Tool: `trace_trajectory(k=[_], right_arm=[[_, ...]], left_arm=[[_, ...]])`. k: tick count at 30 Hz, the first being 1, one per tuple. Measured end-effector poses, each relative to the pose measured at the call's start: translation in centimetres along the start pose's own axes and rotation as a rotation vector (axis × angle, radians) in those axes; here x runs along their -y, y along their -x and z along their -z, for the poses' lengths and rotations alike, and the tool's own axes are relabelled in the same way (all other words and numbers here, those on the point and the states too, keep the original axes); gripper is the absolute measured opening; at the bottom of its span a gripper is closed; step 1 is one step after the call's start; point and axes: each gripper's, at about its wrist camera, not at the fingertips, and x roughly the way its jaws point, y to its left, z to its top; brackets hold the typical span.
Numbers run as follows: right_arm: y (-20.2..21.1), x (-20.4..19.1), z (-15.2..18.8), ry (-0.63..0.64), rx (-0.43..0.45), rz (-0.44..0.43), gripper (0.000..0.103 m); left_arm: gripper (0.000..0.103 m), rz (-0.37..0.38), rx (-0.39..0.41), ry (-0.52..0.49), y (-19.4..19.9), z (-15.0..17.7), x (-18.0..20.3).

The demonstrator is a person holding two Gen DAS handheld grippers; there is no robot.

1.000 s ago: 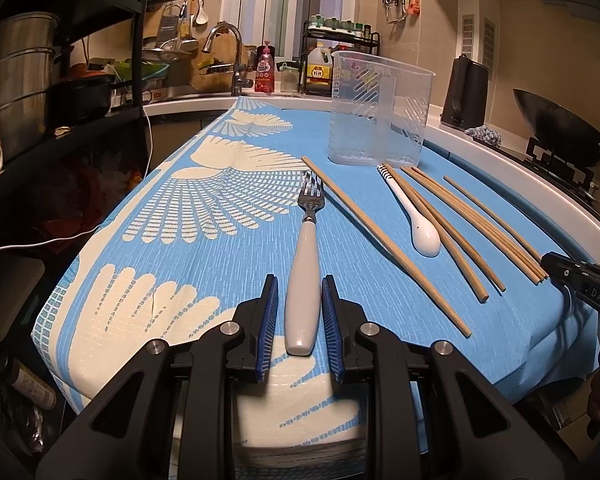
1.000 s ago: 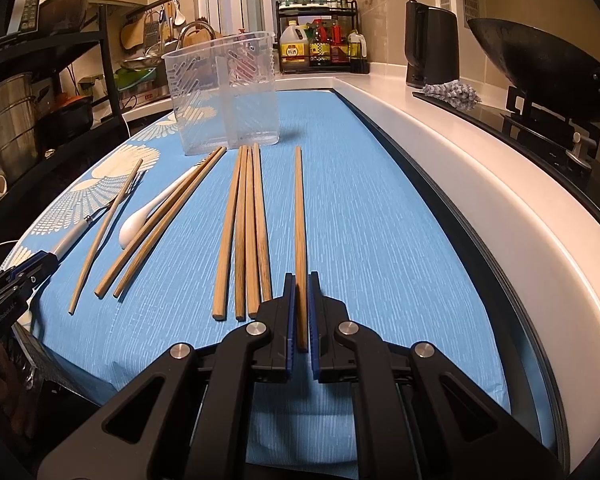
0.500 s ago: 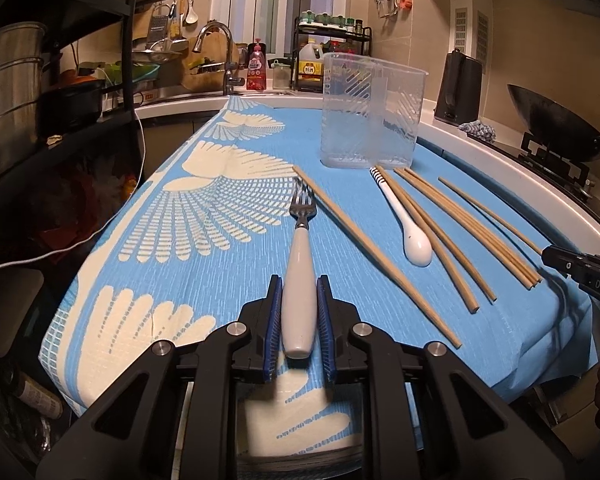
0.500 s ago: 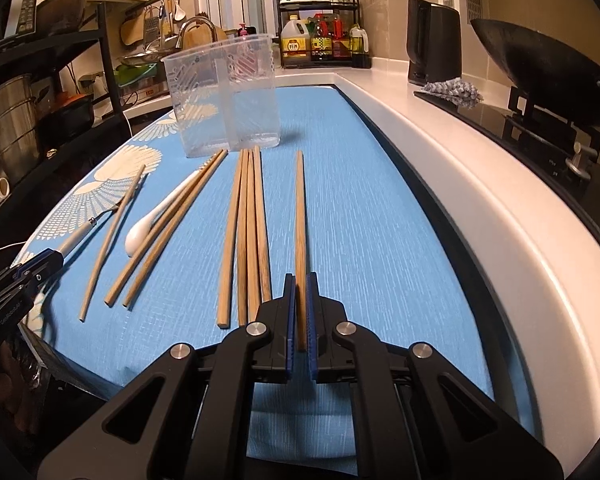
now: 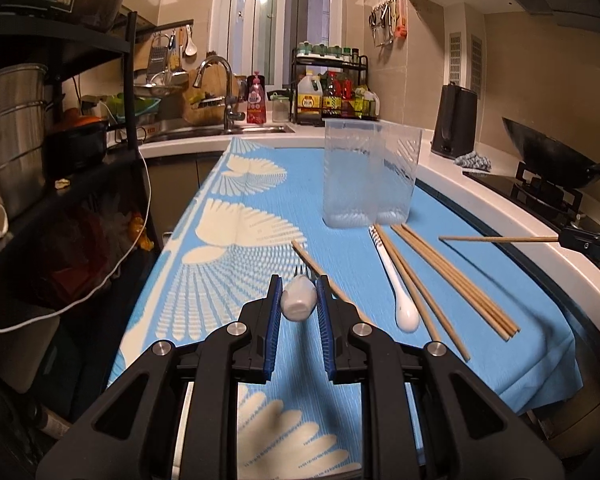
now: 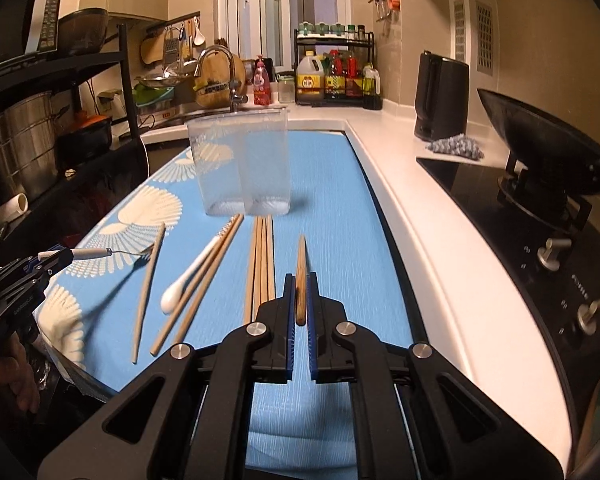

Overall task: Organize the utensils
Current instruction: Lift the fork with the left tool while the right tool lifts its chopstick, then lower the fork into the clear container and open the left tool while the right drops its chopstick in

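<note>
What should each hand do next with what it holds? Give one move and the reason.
Probably carry both forward over the clear container: the left gripper grips the fork by its handle, the right gripper a chopstick; both are off the cloth and the container looks empty.

Fork [image 5: 299, 303] apparently in left gripper [image 5: 299, 308]

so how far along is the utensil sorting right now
Nothing is stowed: the clear container looks empty. In hand: the left gripper is shut on the fork, lifted off the blue cloth, and the right gripper clamps one chopstick, also raised. Left on the cloth: the white spoon and the remaining chopsticks.
</note>
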Motion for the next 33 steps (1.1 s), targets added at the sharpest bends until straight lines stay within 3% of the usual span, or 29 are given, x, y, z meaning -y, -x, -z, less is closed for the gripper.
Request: trace_trajectory(k=[13, 20, 33], right_arm=[[1.9, 0.3, -5.6, 0.011, 0.083, -0.025, 0.005], [1.2, 0.6, -8.6, -0.001, 0.095, -0.047, 0.005], [0.8, -0.1, -15.8, -0.011, 0.093, -0.107, 0.005]], left_arm=[[0.017, 0.019, 0.059, 0.006, -0.2, -6.0, -1.2], [0.017, 0.083, 0.018, 0.019, -1.4, -9.6, -1.4], [0.016, 0.12, 0.012, 0.039, -3.5, -15.1, -1.1]])
